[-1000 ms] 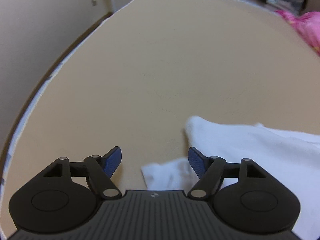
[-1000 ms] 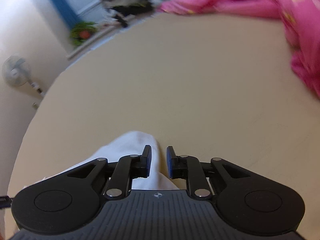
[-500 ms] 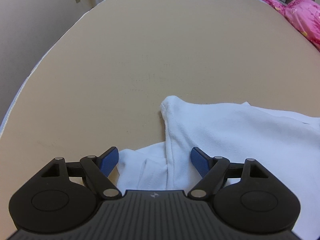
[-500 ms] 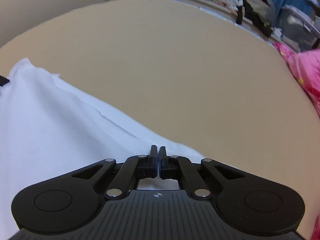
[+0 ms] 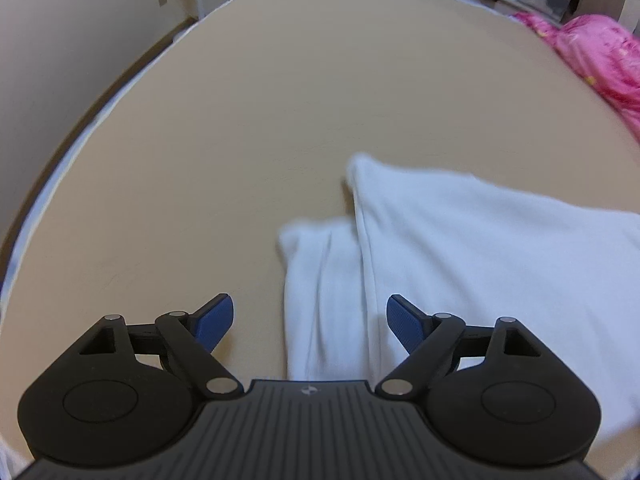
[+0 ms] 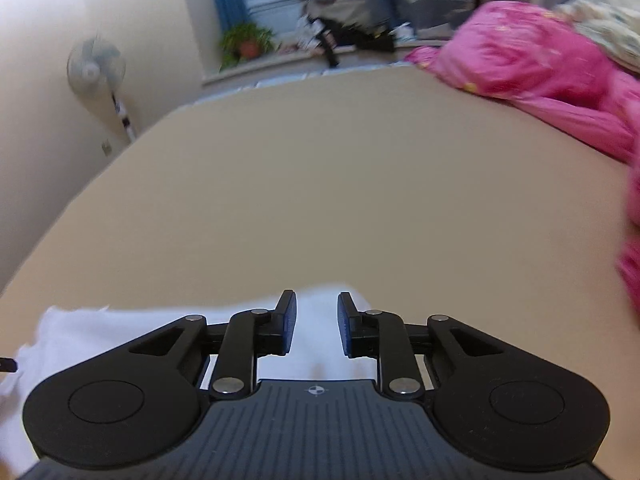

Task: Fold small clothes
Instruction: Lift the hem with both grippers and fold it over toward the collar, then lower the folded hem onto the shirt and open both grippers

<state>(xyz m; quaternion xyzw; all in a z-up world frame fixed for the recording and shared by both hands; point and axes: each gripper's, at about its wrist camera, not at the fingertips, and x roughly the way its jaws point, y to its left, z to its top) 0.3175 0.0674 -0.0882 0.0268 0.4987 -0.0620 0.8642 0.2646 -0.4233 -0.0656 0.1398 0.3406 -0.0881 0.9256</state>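
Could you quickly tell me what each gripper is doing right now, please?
Left gripper: wide and opening, over the white garment, gripping nothing.
Right gripper: opening, garment behind the gap, not pinched.

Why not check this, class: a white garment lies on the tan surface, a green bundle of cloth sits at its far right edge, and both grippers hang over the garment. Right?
Not quite. The bundle of cloth is pink, not green, as the right wrist view shows. The white garment on the tan surface and the rest stand.

White garment (image 5: 480,248) cut off right.
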